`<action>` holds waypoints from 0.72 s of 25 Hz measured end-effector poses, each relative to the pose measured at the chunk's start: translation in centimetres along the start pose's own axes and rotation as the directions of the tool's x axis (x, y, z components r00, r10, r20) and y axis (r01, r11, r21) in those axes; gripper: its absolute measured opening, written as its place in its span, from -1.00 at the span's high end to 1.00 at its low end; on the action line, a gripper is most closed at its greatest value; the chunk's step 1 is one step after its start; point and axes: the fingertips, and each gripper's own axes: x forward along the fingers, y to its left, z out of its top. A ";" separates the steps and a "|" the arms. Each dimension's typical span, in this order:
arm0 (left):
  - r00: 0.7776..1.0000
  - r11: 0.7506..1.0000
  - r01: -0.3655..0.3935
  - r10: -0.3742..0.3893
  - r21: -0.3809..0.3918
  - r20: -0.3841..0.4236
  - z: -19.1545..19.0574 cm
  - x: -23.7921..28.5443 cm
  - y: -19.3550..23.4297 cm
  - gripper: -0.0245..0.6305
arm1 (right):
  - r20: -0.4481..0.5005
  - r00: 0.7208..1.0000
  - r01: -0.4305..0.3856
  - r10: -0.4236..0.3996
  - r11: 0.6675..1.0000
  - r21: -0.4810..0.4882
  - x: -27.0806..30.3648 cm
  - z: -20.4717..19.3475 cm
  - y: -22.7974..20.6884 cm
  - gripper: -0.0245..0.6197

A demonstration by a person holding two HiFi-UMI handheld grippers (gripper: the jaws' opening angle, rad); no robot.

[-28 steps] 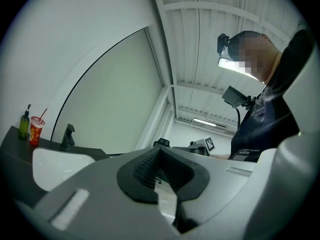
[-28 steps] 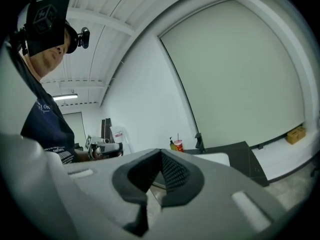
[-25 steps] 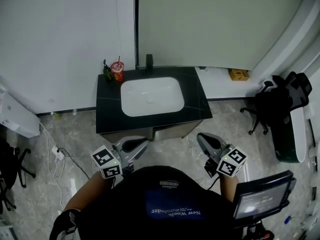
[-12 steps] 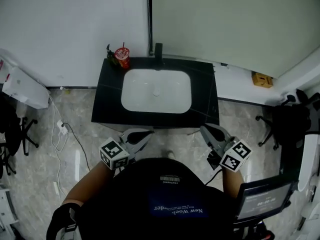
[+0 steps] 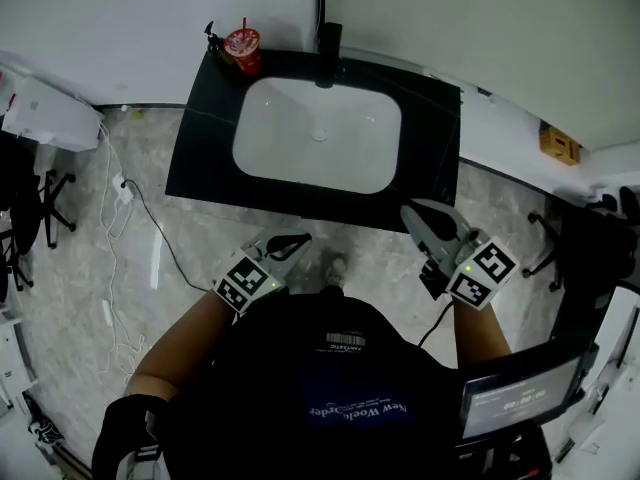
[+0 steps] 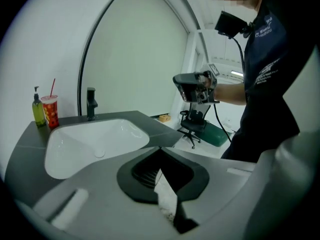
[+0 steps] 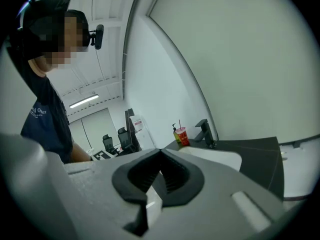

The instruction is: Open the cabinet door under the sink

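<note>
1. left gripper (image 5: 295, 240) and right gripper (image 5: 412, 208): pinched shut, gripping nothing, near countertop (image 5: 200, 163) front.
2. cabinet door: beneath that edge, hidden from view.
3. white sink (image 5: 262, 118) set in countertop.
4. at back: red cup (image 5: 243, 46) holding a straw, beside soap bottle (image 5: 212, 38).

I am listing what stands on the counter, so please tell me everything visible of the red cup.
The red cup is a paper-looking cup with light print on its side and a thin red straw rising from its top. It stands upright at the back left corner of the black counter. A green pump bottle stands close on its left, the faucet farther to its right; whether they touch I cannot tell.
</note>
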 end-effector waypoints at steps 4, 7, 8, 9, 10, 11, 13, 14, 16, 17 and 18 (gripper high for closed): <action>0.990 0.998 0.013 -0.004 0.067 -0.140 -6.2 1.8 1.6 0.93 | -0.026 1.000 -0.004 0.004 1.000 0.026 2.8 -1.5 -0.5 0.93; 0.959 0.983 0.071 -0.021 0.167 -0.283 -11.3 3.7 2.4 0.93 | -0.051 0.999 0.010 -0.007 0.998 0.061 3.7 -2.8 -0.9 0.93; 0.947 0.976 0.096 -0.030 0.193 -0.320 -12.7 4.4 2.6 0.93 | -0.062 0.998 0.016 -0.012 0.998 0.067 4.0 -3.2 -1.1 0.93; 0.937 0.970 0.116 -0.035 0.215 -0.347 -14.0 5.1 3.0 0.87 | -0.071 0.997 0.024 -0.019 0.997 0.072 4.2 -3.5 -1.4 0.93; 0.929 0.965 0.126 -0.033 0.232 -0.368 -15.0 5.8 3.4 0.80 | -0.079 0.997 0.031 -0.025 0.997 0.077 4.5 -3.8 -1.6 0.93; 0.923 0.962 0.127 -0.025 0.241 -0.385 -16.0 6.4 3.8 0.74 | -0.086 0.996 0.037 -0.030 0.996 0.084 4.7 -4.2 -1.7 0.93; 0.910 0.962 0.115 -0.002 0.249 -0.415 -17.7 7.3 4.2 0.56 | -0.094 0.995 0.044 -0.034 0.994 0.103 4.9 -5.0 -1.8 0.93; 0.904 0.960 0.112 0.009 0.256 -0.428 -18.4 7.8 4.1 0.48 | -0.096 0.995 0.046 -0.035 0.992 0.114 4.8 -5.4 -1.9 0.93; 0.893 0.951 0.116 0.025 0.286 -0.448 -19.6 9.2 3.7 0.36 | -0.101 0.994 0.057 -0.044 0.989 0.134 4.3 -6.1 -2.1 0.93; 0.890 0.946 0.117 0.035 0.302 -0.455 -19.9 10.0 3.6 0.29 | -0.106 0.993 0.066 -0.052 0.988 0.140 4.1 -6.4 -2.4 0.93; 0.888 0.941 0.111 0.049 0.318 -0.457 -20.2 10.8 3.7 0.22 | -0.113 0.992 0.075 -0.058 0.987 0.145 3.9 -6.8 -2.6 0.93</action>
